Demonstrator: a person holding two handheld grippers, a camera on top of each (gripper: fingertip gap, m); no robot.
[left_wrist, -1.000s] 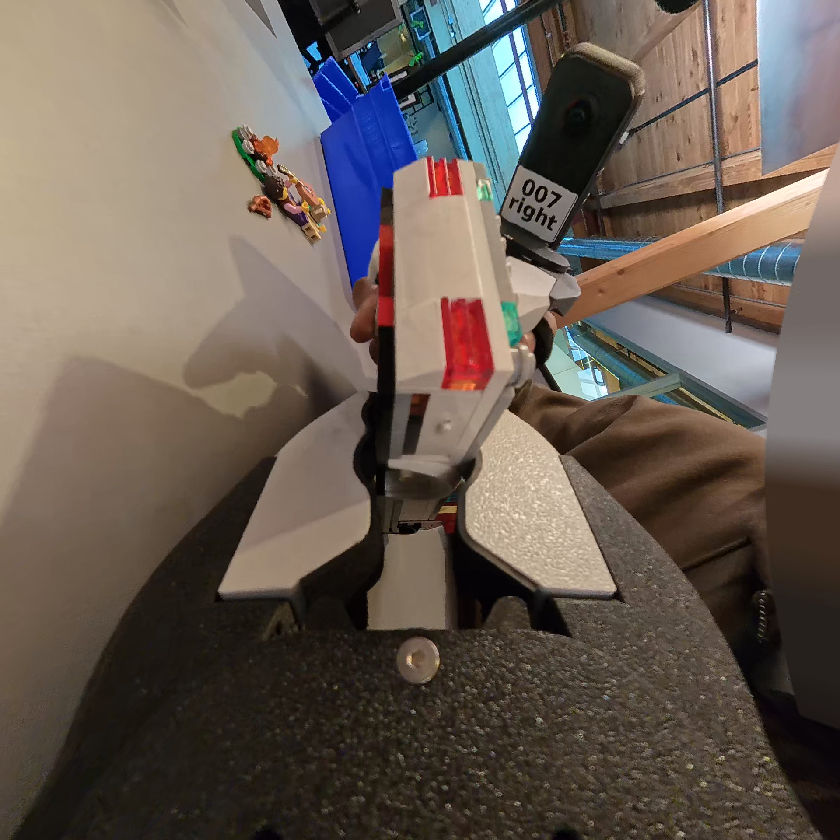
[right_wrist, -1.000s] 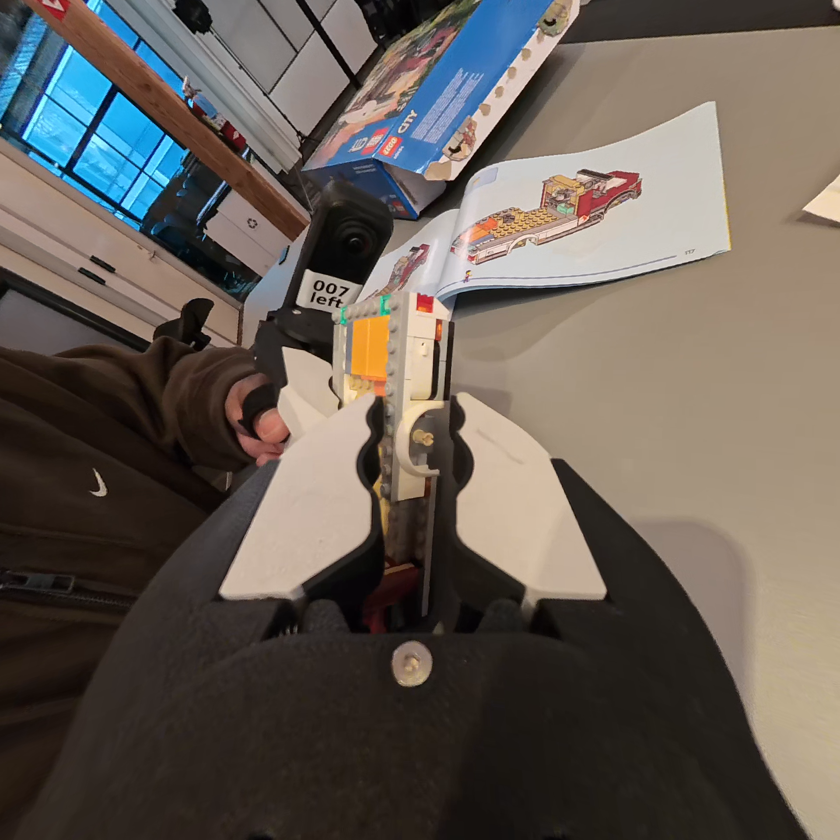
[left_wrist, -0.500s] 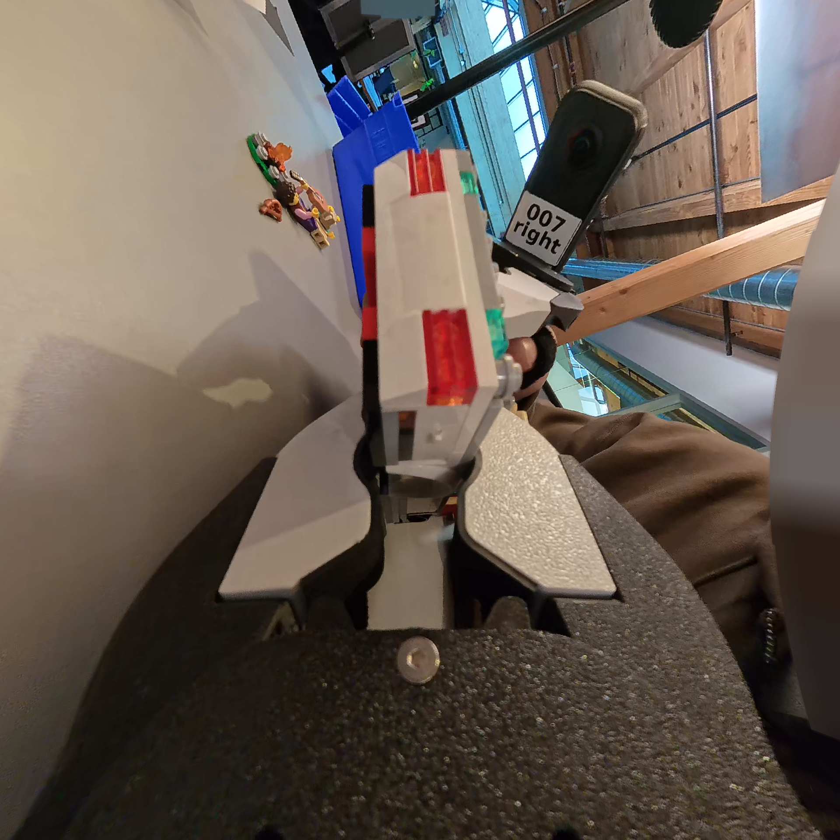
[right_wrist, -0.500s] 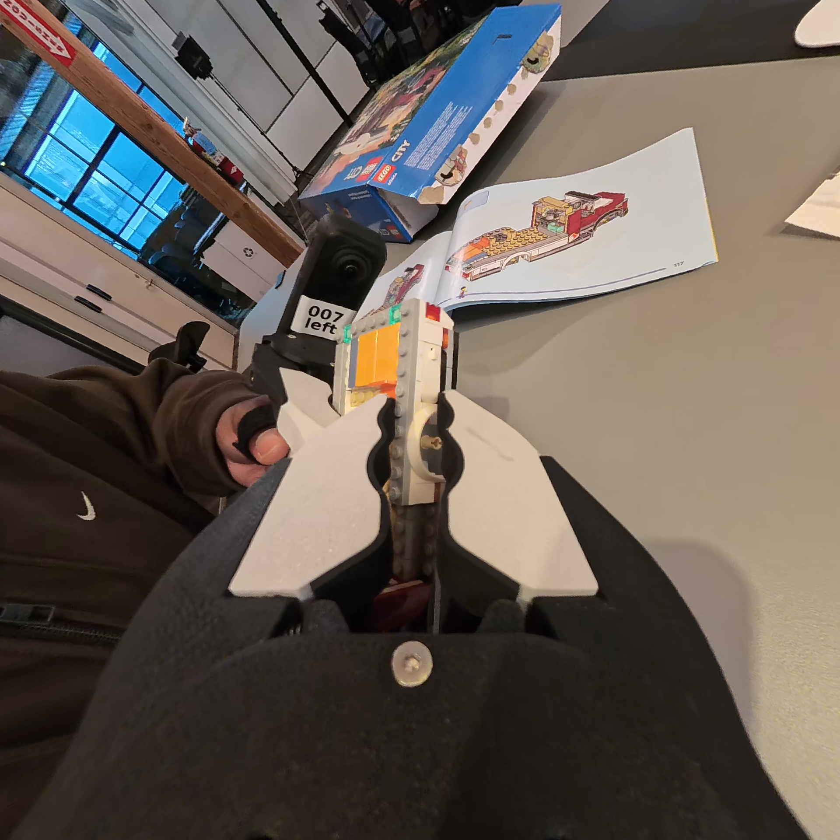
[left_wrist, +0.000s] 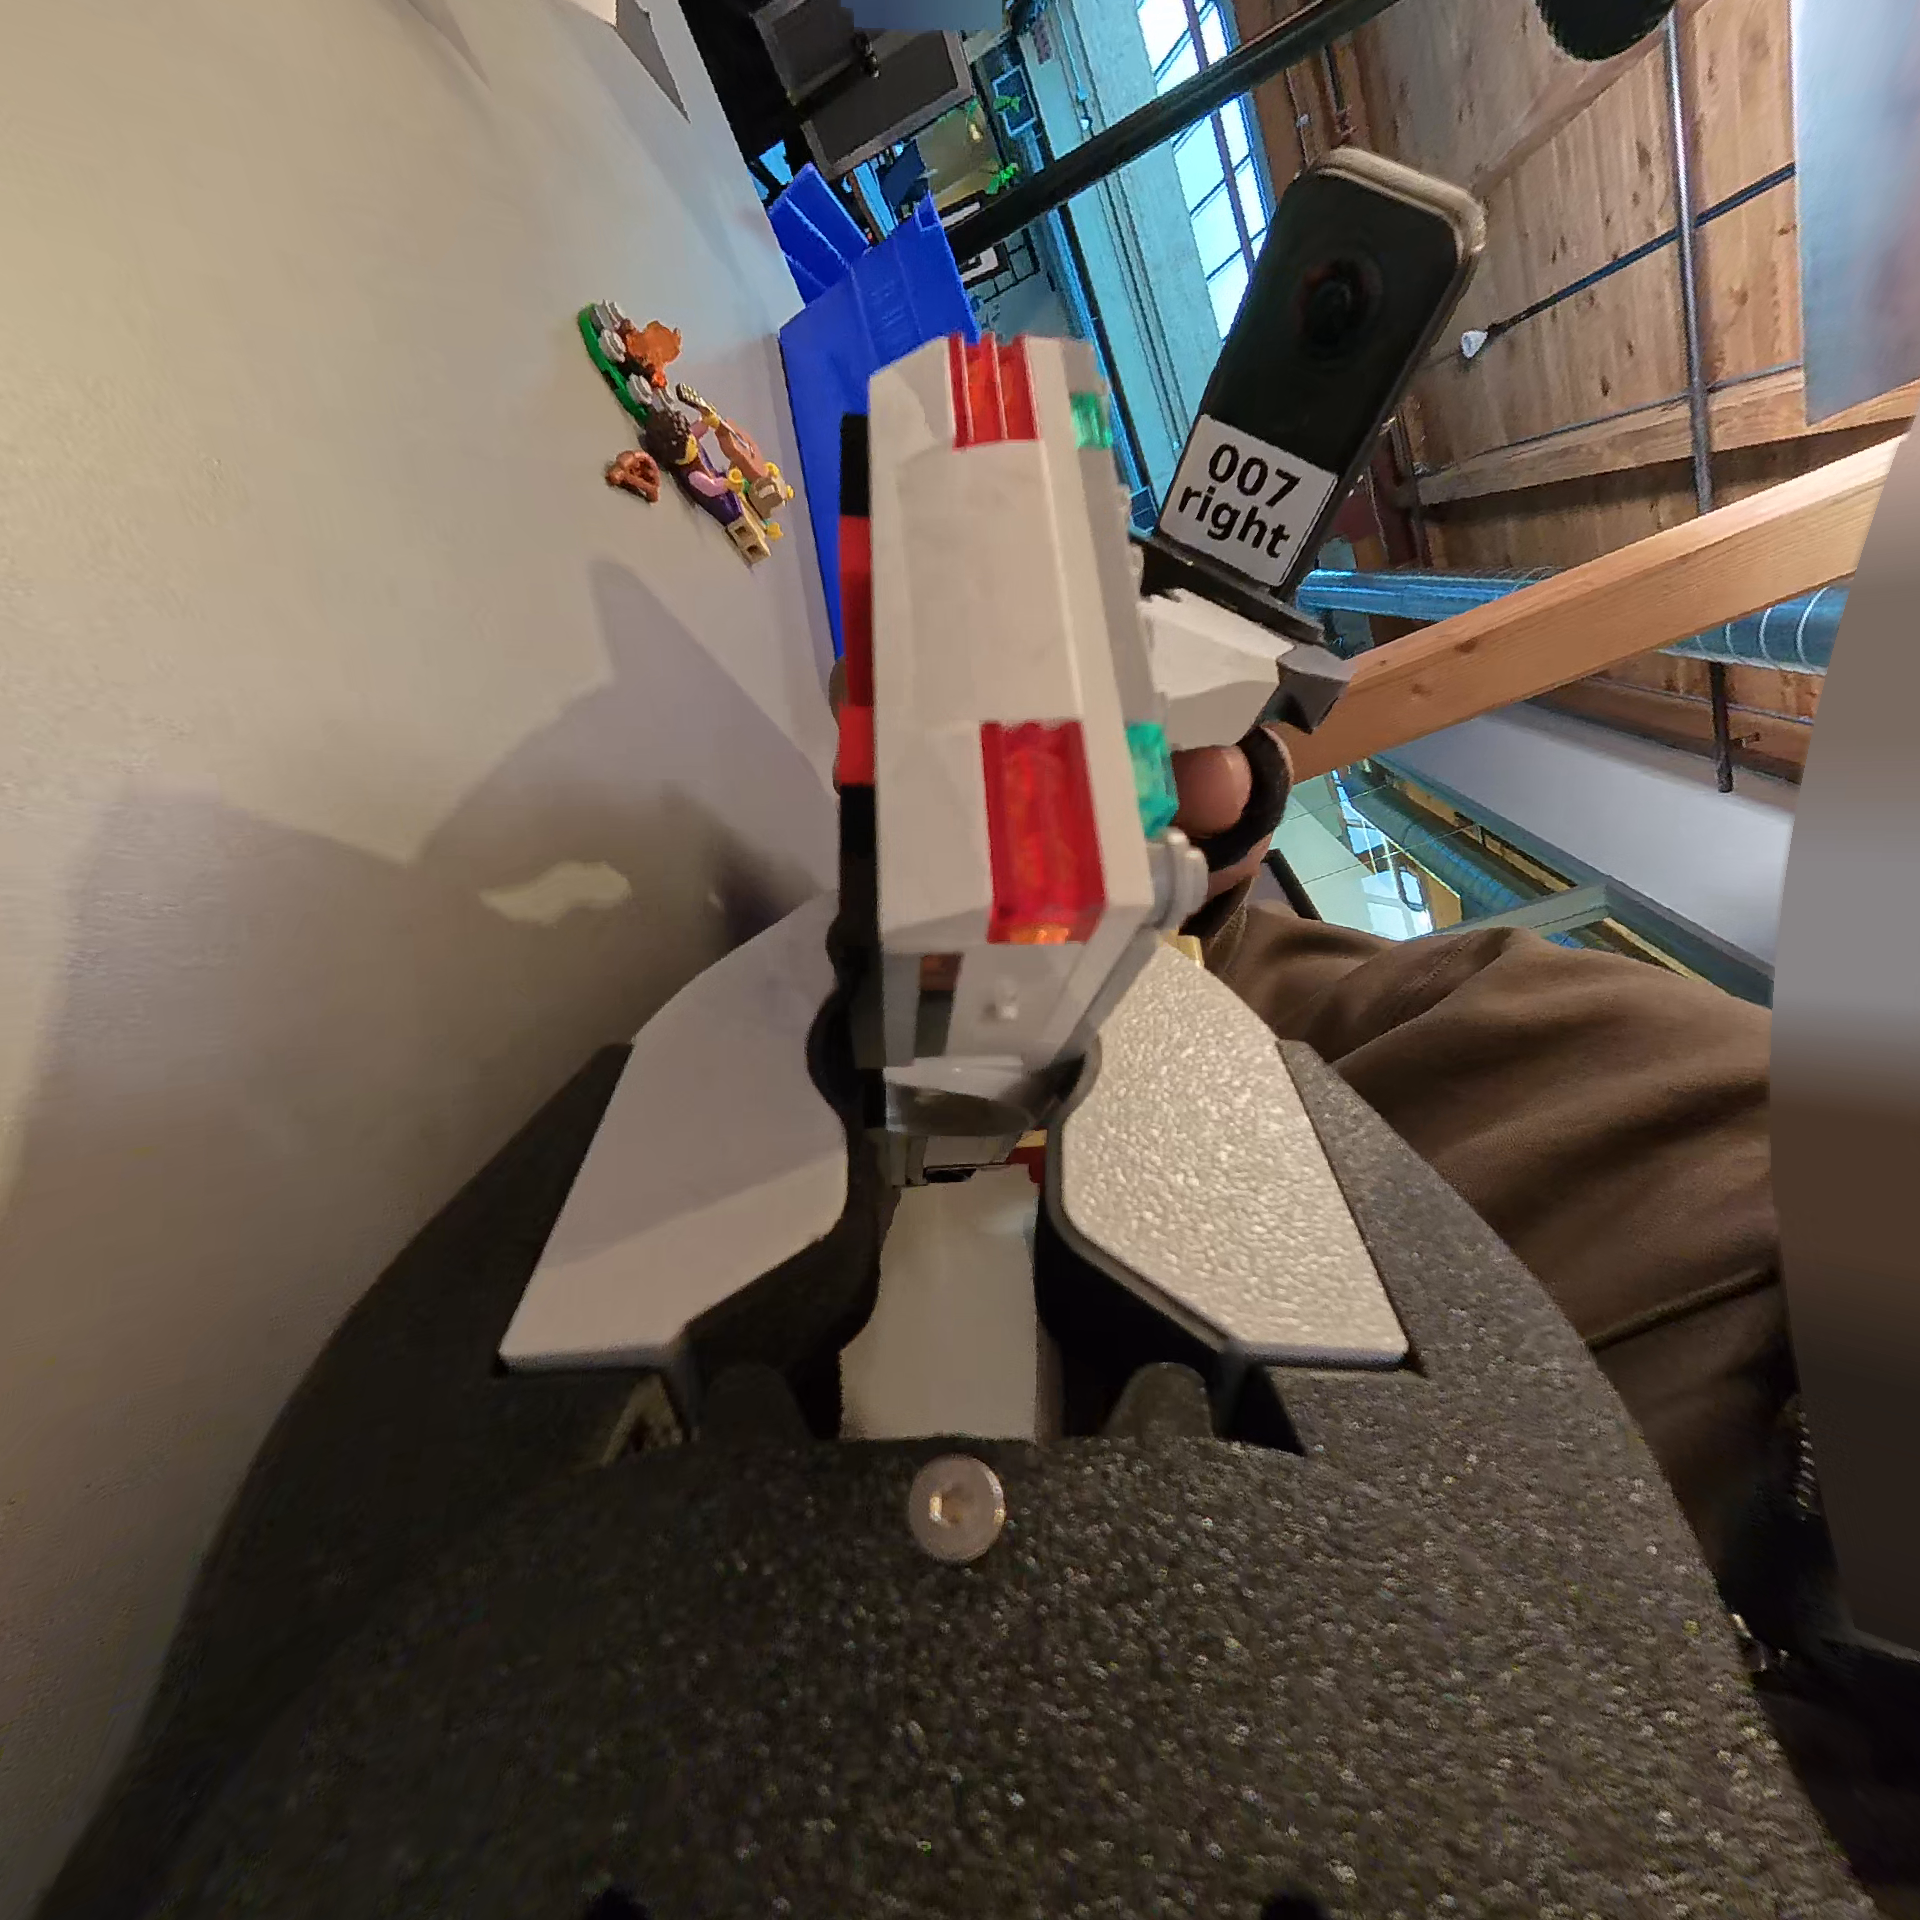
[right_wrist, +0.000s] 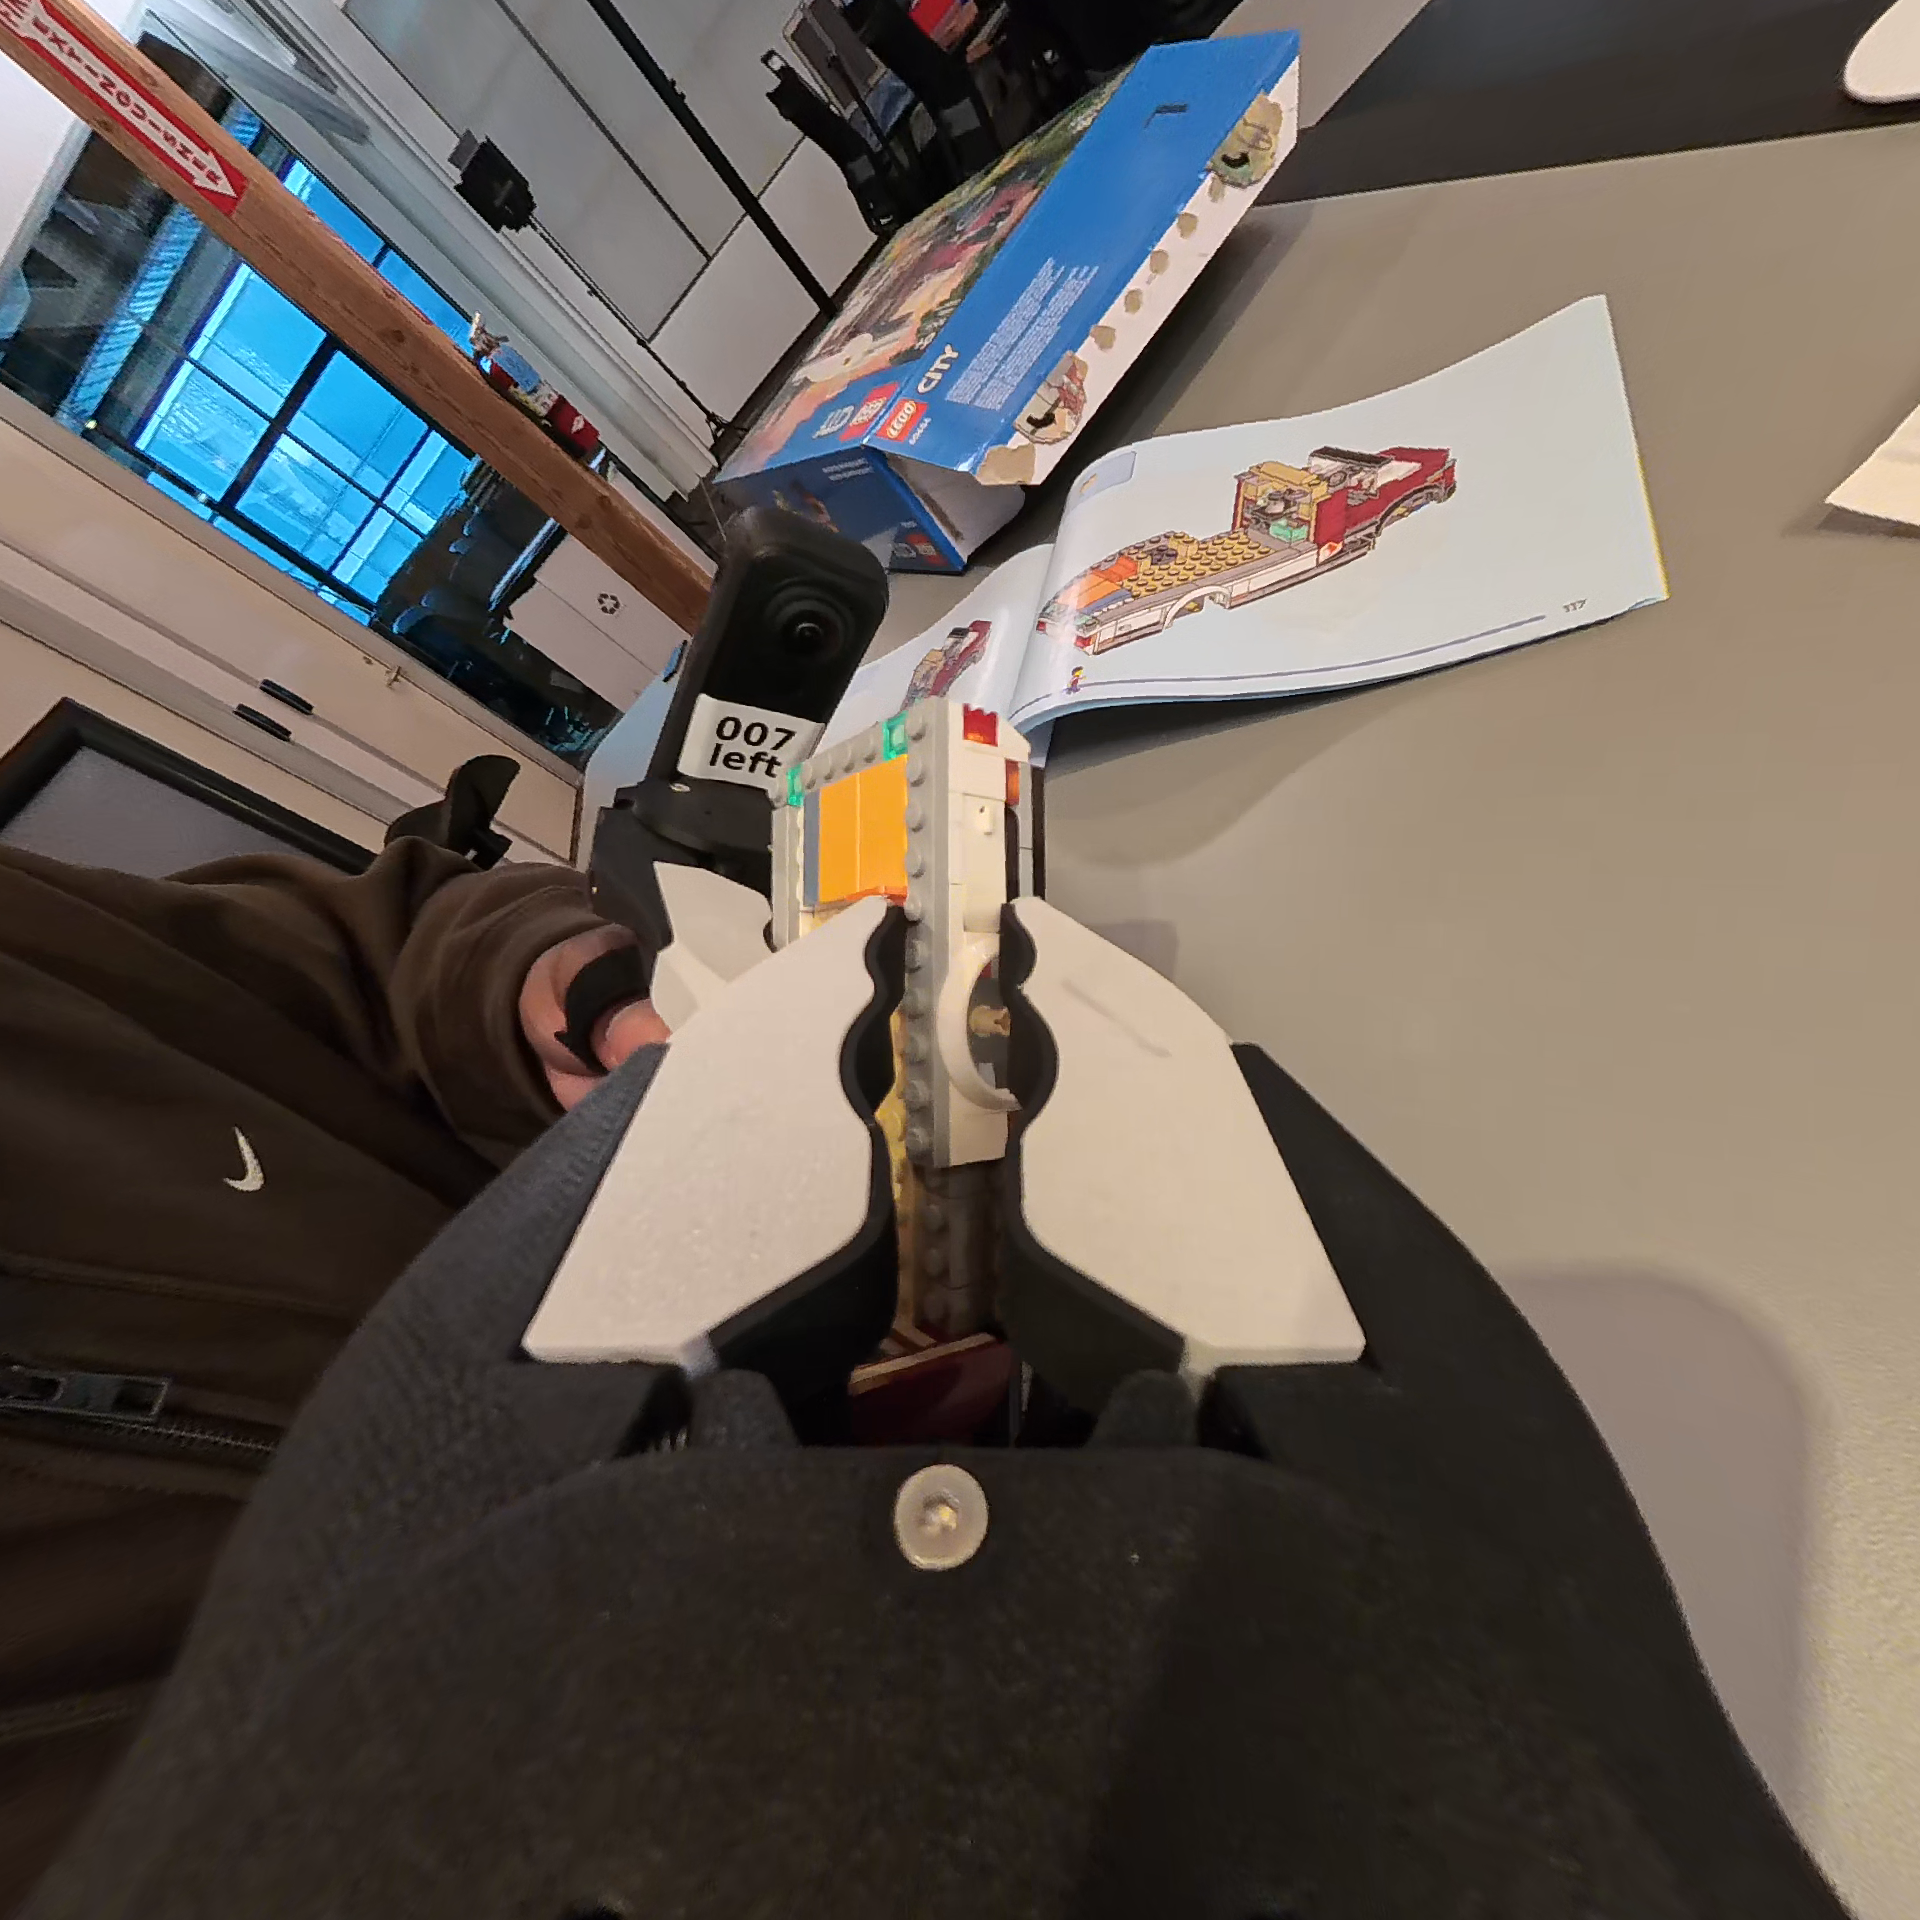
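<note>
Both grippers are clamping one brick-built vehicle (right_wrist: 935, 935) above the grey table (right_wrist: 1455, 1039): left gripper (left_wrist: 961, 1029) pinching one end, right gripper (right_wrist: 951, 925) pressing its pads on the other

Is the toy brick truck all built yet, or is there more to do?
Partly built. The brick truck body has white walls, an orange panel and red lights on, but no wheel shows in its arch. Both tongs, left and right, grip it above the table. The open booklet pictures more, and small figures lie loose.
</note>
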